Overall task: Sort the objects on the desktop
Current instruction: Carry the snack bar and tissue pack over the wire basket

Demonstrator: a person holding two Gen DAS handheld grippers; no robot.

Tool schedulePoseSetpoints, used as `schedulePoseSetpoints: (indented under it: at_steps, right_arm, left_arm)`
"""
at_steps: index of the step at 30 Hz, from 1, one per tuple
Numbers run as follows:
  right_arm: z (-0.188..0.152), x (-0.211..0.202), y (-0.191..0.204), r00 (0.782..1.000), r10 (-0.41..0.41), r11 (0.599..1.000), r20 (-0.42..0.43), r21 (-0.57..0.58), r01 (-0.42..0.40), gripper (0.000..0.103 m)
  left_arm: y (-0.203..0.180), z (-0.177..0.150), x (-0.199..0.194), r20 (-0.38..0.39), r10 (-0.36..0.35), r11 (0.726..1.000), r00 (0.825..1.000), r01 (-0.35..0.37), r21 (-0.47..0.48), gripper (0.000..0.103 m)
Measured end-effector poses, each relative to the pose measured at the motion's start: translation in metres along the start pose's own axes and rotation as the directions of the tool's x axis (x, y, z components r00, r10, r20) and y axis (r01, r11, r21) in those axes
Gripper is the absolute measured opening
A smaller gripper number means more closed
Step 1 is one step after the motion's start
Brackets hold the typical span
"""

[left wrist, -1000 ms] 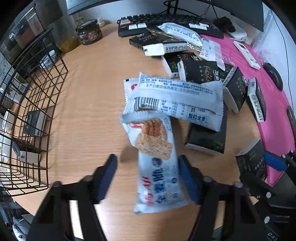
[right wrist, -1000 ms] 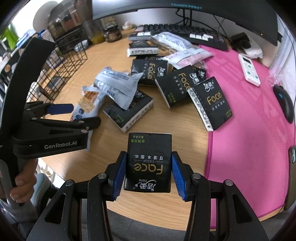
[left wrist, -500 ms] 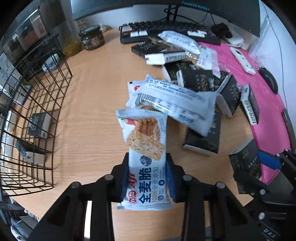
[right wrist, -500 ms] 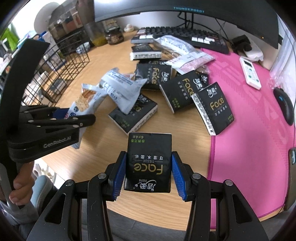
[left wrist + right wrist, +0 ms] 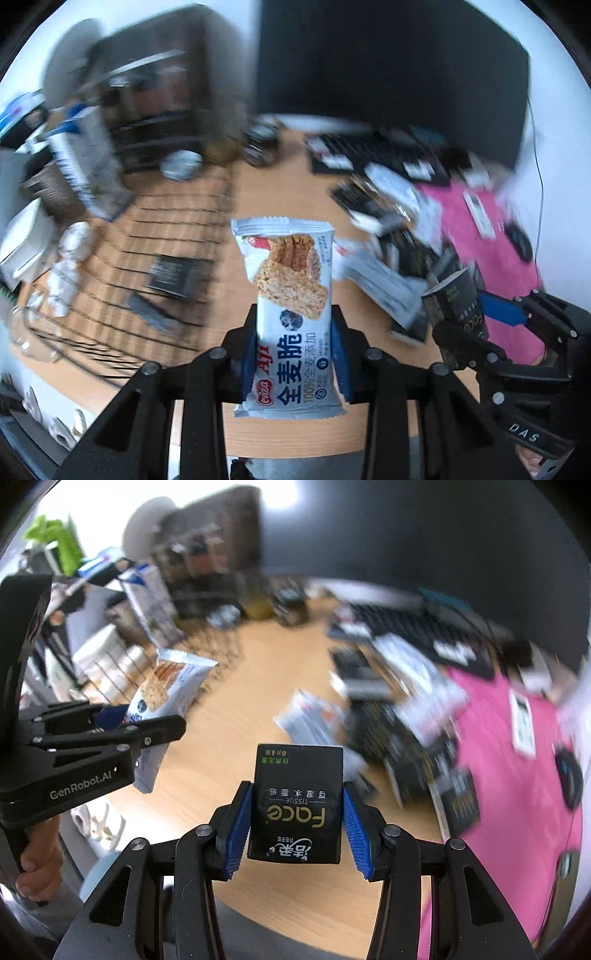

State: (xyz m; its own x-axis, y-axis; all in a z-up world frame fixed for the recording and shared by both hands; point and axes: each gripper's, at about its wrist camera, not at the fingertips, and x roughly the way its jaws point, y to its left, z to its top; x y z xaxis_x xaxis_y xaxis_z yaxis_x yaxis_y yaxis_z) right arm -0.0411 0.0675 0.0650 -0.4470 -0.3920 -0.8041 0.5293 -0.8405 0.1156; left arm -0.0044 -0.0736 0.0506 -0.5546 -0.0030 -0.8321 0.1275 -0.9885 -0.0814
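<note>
Blue pads of left gripper (image 5: pixel 295 354) clamp lower half of white cracker packet (image 5: pixel 290 302), jaws just closed on it; packet's long axis runs straight out from claw. Wire basket (image 5: pixel 122 258) lies just left of packet, so left hand nearer. Right gripper (image 5: pixel 297 825) grips black tissue pack (image 5: pixel 297 805), well right of basket, above wooden desk (image 5: pixel 236 716).

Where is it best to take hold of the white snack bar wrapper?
Across the narrow width of the snack bar wrapper, near its lower end, from below; the pack is long, flat and slim there, as the left hand-held gripper shows.
</note>
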Motion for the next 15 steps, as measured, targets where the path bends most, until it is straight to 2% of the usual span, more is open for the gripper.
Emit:
schedulePoseSetpoints:
  at_steps: [5,8,11,15]
  right_arm:
    - [0.062,0.006,0.056,0.991,0.116,0.99,0.071,-0.086,-0.11,0.048]
    - [0.09,0.029,0.092,0.987,0.154,0.979,0.047,-0.138,-0.147,0.048]
    - [0.105,0.057,0.123,0.989,0.149,0.974,0.014,-0.174,-0.144,0.048]
    - [0.11,0.087,0.143,0.991,0.13,0.972,-0.027,-0.192,-0.133,0.048]
  left_arm:
    - [0.067,0.01,-0.026,0.066,0.063,0.991,0.996,-0.054,-0.126,0.038]
    - [0.103,0.013,-0.022,0.053,0.117,0.975,0.992,-0.105,-0.194,0.038]
    - [0.131,0.015,-0.006,0.016,0.126,0.965,0.992,-0.119,-0.232,0.038]
    - [0.148,0.015,0.011,-0.021,0.127,0.96,0.992,-0.128,-0.249,0.038]
